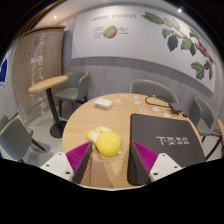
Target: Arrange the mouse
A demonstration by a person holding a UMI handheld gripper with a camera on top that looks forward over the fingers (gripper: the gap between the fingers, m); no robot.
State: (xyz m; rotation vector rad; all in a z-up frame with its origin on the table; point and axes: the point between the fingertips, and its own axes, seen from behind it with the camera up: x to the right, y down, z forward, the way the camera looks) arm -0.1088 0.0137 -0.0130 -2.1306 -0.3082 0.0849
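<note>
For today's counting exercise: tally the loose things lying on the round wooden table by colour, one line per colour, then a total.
Yellow: 1, the mouse between the open tongs
Black: 1, the mouse mat
White: 1, a small flat item across the round table, too small to identify
Total: 3

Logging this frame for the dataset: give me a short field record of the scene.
tool: open, pink pads visible
between fingers: yellow mouse, gap at either side, resting on the table
surface: round wooden table
right of mouse: black mat with white lettering
beyond mouse: small white object
background: chairs, second table, wall with fruit pictures
</note>
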